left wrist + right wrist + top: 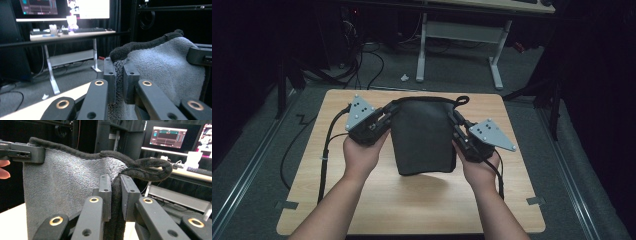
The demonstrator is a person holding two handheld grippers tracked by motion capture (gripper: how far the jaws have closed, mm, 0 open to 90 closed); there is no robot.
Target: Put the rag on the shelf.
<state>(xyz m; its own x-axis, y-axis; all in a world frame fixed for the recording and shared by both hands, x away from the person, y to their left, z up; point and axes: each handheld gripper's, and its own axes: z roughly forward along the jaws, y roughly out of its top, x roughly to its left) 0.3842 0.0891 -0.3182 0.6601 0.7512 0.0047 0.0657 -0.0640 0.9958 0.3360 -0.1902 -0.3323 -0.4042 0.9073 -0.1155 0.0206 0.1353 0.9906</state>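
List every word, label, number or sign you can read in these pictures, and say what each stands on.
No text can be read.
Monitors on the far desk: coloured panels, too blurred to read.
White cup-like object on that desk: its markings are too small to read.
Dark grey fleece towel, grey three-cornered plates, black jaws: no lettering.

A towel [424, 137] hangs over the table [412, 200], between the left gripper [388, 118] and right gripper [457, 125].
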